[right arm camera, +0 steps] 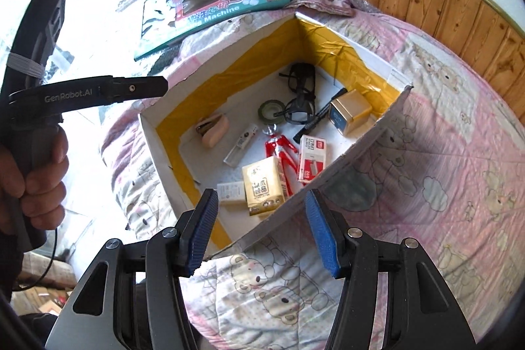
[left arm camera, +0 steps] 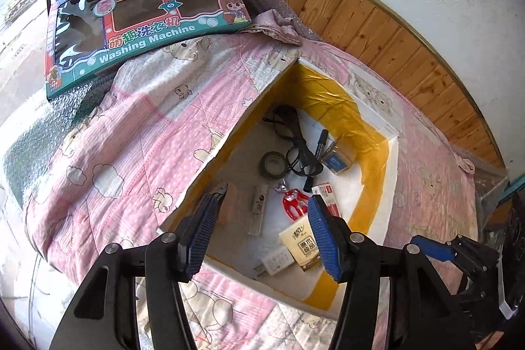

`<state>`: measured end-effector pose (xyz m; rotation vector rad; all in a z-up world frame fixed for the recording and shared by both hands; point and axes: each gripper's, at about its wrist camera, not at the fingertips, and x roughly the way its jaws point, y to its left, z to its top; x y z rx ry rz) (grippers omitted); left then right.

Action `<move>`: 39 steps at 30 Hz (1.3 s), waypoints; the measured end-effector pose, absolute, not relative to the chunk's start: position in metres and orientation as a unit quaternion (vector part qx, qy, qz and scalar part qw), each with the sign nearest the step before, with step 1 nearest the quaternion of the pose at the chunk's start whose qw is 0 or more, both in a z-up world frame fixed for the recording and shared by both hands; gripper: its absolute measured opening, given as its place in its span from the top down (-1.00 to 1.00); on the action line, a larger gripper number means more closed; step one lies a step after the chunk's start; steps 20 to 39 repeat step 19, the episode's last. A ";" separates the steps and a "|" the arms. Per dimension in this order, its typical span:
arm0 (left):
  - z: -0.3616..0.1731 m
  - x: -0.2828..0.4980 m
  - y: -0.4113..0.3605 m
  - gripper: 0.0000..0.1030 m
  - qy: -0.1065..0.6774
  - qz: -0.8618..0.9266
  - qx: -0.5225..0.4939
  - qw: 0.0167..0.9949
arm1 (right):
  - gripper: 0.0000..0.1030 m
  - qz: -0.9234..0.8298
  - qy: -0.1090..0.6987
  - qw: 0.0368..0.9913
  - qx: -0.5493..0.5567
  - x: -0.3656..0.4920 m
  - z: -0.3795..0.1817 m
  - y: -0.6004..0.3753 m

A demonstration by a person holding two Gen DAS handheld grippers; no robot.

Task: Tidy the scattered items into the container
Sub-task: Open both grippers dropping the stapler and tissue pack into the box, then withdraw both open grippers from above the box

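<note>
Blue pads on both my tongs stand wide apart, nothing held: left gripper, right gripper. Both hover over the near rim of the box sunk in the pink quilt. Everything I can see is already inside: tissue pack nearest, then charger, staples, red figure, farther back tape roll, marker, cable. Tissue pack lies straight ahead below the right tongs, so right is nearer. No loose item visible on the quilt.
</note>
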<state>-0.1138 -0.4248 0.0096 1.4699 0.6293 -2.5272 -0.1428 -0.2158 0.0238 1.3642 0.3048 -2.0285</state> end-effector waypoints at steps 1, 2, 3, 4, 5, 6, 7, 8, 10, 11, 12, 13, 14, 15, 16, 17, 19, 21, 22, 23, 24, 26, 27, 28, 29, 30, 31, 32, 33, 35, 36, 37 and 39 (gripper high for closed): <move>0.012 -0.112 -0.416 -0.13 0.203 -0.842 0.494 0.073 | -0.14 -0.777 0.131 0.319 0.527 -0.141 0.024 -0.215; 0.014 -0.110 -0.406 -0.17 0.193 -0.840 0.501 0.073 | -0.14 -0.775 0.140 0.309 0.533 -0.141 0.023 -0.214; 0.015 -0.108 -0.397 -0.18 0.185 -0.837 0.510 0.077 | -0.14 -0.773 0.143 0.305 0.538 -0.139 0.022 -0.212; 0.016 -0.105 -0.389 -0.18 0.181 -0.834 0.514 0.080 | -0.14 -0.769 0.141 0.305 0.543 -0.138 0.022 -0.210; 0.019 -0.101 -0.382 -0.18 0.181 -0.835 0.514 0.079 | -0.14 -0.766 0.138 0.306 0.549 -0.136 0.021 -0.207; 0.021 -0.098 -0.376 -0.18 0.181 -0.836 0.513 0.079 | -0.14 -0.762 0.136 0.306 0.554 -0.135 0.021 -0.205; 0.024 -0.094 -0.371 -0.18 0.181 -0.836 0.511 0.081 | -0.14 -0.759 0.134 0.307 0.559 -0.134 0.021 -0.203; 0.027 -0.091 -0.368 -0.18 0.182 -0.837 0.509 0.082 | -0.14 -0.755 0.131 0.308 0.563 -0.134 0.020 -0.201; 0.032 -0.086 -0.362 -0.18 0.186 -0.839 0.505 0.082 | -0.14 -0.749 0.123 0.309 0.573 -0.133 0.021 -0.198; 0.035 -0.084 -0.361 -0.18 0.187 -0.840 0.503 0.083 | -0.14 -0.746 0.119 0.311 0.576 -0.132 0.022 -0.197; 0.038 -0.082 -0.359 -0.18 0.187 -0.841 0.501 0.082 | -0.14 -0.745 0.117 0.314 0.576 -0.131 0.024 -0.197; 0.040 -0.081 -0.357 -0.18 0.186 -0.842 0.500 0.081 | -0.14 -0.746 0.113 0.315 0.575 -0.131 0.026 -0.196; 0.043 -0.080 -0.356 -0.18 0.184 -0.844 0.498 0.082 | -0.14 -0.747 0.108 0.317 0.574 -0.130 0.029 -0.195; 0.046 -0.079 -0.355 -0.18 0.181 -0.846 0.495 0.084 | -0.14 -0.749 0.106 0.320 0.570 -0.129 0.033 -0.194; 0.049 -0.078 -0.354 -0.18 0.178 -0.848 0.492 0.084 | -0.14 -0.752 0.106 0.321 0.566 -0.129 0.037 -0.194; 0.051 -0.077 -0.353 -0.18 0.174 -0.850 0.490 0.085 | -0.14 -0.755 0.106 0.322 0.562 -0.128 0.041 -0.195; 0.056 -0.076 -0.350 -0.18 0.169 -0.853 0.487 0.085 | -0.14 -0.757 0.107 0.326 0.556 -0.126 0.049 -0.198; 0.056 -0.076 -0.350 -0.18 0.169 -0.853 0.487 0.085 | -0.14 -0.757 0.107 0.326 0.556 -0.126 0.049 -0.198; 0.056 -0.076 -0.350 -0.18 0.169 -0.853 0.487 0.085 | -0.14 -0.757 0.107 0.326 0.556 -0.126 0.049 -0.198; 0.056 -0.076 -0.350 -0.18 0.169 -0.853 0.487 0.085 | -0.14 -0.757 0.107 0.326 0.556 -0.126 0.049 -0.198; 0.056 -0.076 -0.350 -0.18 0.169 -0.853 0.487 0.085 | -0.14 -0.757 0.107 0.326 0.556 -0.126 0.049 -0.198; 0.056 -0.076 -0.350 -0.18 0.169 -0.853 0.487 0.085 | -0.14 -0.757 0.107 0.326 0.556 -0.126 0.049 -0.198; 0.056 -0.076 -0.350 -0.18 0.169 -0.853 0.487 0.085 | -0.14 -0.757 0.107 0.326 0.556 -0.126 0.049 -0.198; 0.056 -0.076 -0.350 -0.18 0.169 -0.853 0.487 0.085 | -0.14 -0.757 0.107 0.326 0.556 -0.126 0.049 -0.198; 0.056 -0.076 -0.350 -0.18 0.169 -0.853 0.487 0.085 | -0.14 -0.757 0.107 0.326 0.556 -0.126 0.049 -0.198; 0.056 -0.076 -0.350 -0.18 0.169 -0.853 0.487 0.085 | -0.14 -0.757 0.107 0.326 0.556 -0.126 0.049 -0.198; 0.056 -0.076 -0.350 -0.18 0.169 -0.853 0.487 0.085 | -0.14 -0.757 0.107 0.326 0.556 -0.126 0.049 -0.198; 0.056 -0.076 -0.350 -0.18 0.169 -0.853 0.487 0.085 | -0.14 -0.757 0.107 0.326 0.556 -0.126 0.049 -0.198; 0.056 -0.076 -0.350 -0.18 0.169 -0.853 0.487 0.085 | -0.14 -0.757 0.107 0.326 0.556 -0.126 0.049 -0.198; 0.056 -0.076 -0.350 -0.18 0.169 -0.853 0.487 0.085 | -0.14 -0.757 0.107 0.326 0.556 -0.126 0.049 -0.198; 0.056 -0.076 -0.350 -0.18 0.169 -0.853 0.487 0.085 | -0.14 -0.757 0.107 0.326 0.556 -0.126 0.049 -0.198; 0.056 -0.076 -0.350 -0.18 0.169 -0.853 0.487 0.085 | -0.14 -0.757 0.107 0.326 0.556 -0.126 0.049 -0.198; 0.056 -0.076 -0.350 -0.18 0.169 -0.853 0.487 0.085 | -0.14 -0.757 0.107 0.326 0.556 -0.126 0.049 -0.198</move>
